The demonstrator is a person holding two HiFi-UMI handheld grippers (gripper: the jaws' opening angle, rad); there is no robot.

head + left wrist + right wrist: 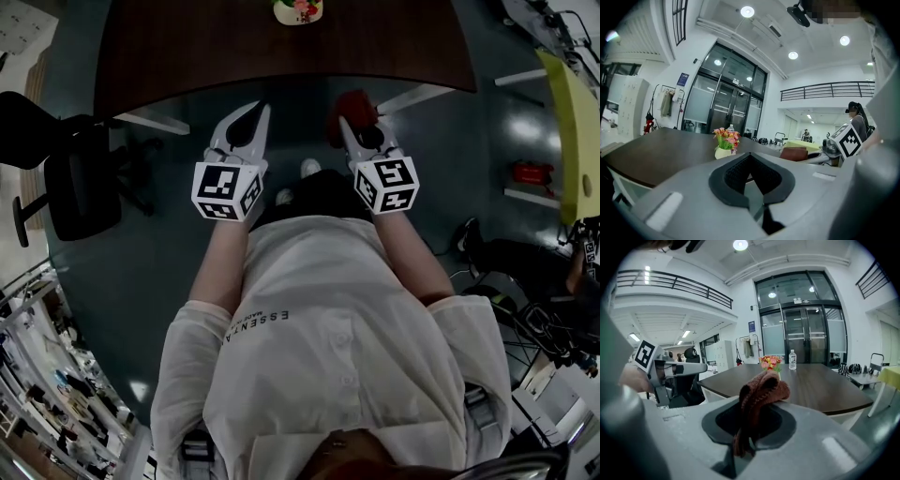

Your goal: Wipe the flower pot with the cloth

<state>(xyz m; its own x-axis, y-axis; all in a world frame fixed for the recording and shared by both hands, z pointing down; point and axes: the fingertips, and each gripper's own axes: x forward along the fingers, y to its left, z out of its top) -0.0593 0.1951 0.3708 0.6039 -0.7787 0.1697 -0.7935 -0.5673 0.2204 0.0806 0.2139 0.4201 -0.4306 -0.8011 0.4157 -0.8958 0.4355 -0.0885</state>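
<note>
Status: wiping not started.

- The right gripper (753, 425) is clamped on a rust-brown knitted cloth (761, 392). The cloth bunches up above the pads and a tail hangs below, so pickup is done.
- The left gripper (751, 164) has its jaws closed together with nothing between them.
- Both grippers sit in front of the person's torso, just short of the near edge of the dark brown wooden table (281, 47). Neither is over the tabletop.
- The small cream flower pot with pink and orange flowers (723, 152) stands upright toward the table's far side, well apart from both grippers. In the head view it is cut off at the top edge (298, 11).
- A clear plastic water bottle (792, 360) stands further back on the table.
- There is no contact between cloth and flower pot.

Left to do, my read: close in on the table, bring the cloth to the pot wall, and rub round it. The left gripper likely has to open and steady the pot, which looks light and could slide or tip under wiping pressure.
</note>
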